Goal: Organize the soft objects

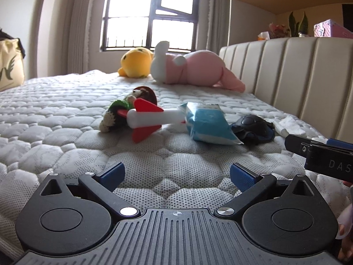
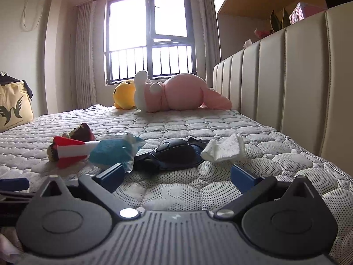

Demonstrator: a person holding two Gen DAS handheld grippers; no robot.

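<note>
A pink and white plush [image 1: 194,68] [image 2: 176,92] lies at the far end of the quilted mattress [image 1: 66,101] [image 2: 264,128], with a yellow plush [image 1: 135,63] [image 2: 123,95] beside it. Nearer lie a crocheted doll [image 1: 119,110] [image 2: 79,132], a red and white toy rocket [image 1: 147,117] [image 2: 70,150], a blue tissue pack [image 1: 209,123] [image 2: 112,152], a black mouse on a dark pad [image 1: 253,125] [image 2: 174,150] and a white folded cloth [image 1: 286,123] [image 2: 225,148]. My left gripper [image 1: 176,174] and right gripper [image 2: 176,174] both stand open over bare mattress, short of the items.
A padded beige headboard [image 1: 297,77] [image 2: 297,88] runs along the right side. A cream tote bag [image 1: 8,66] [image 2: 13,108] stands at the left. A window [image 1: 150,15] [image 2: 150,35] is behind the bed. A shelf with plants and a pink box [image 1: 331,28] sits above the headboard.
</note>
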